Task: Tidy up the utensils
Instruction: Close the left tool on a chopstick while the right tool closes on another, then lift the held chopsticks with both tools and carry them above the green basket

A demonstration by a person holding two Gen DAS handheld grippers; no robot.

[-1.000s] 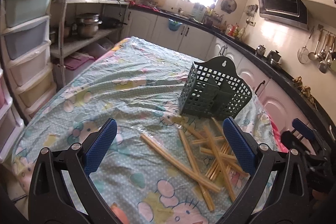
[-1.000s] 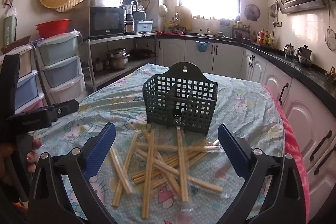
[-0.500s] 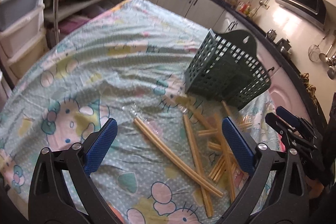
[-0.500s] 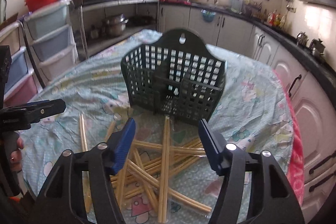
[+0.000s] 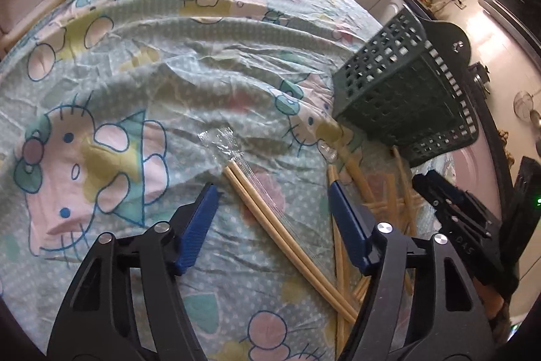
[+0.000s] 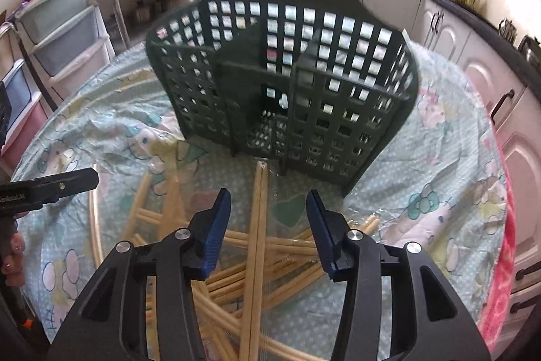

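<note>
Because the wrapped chopstick pairs lie scattered flat on the tablecloth (image 5: 142, 63) and the green lattice utensil basket (image 6: 284, 90) stands upright beyond them, both claws come in low, each straddling one pair for a grasp. Left gripper (image 5: 274, 188) is partly open and holds nothing; a cellophane-sleeved pair (image 5: 270, 219) runs diagonally between its blue pads, one end just ahead of the tips. Right gripper (image 6: 268, 195) is likewise partly open and empty, with another pair (image 6: 257, 225) lying lengthwise between its pads, pointing toward the basket just ahead. Neither pair looks gripped yet.
</note>
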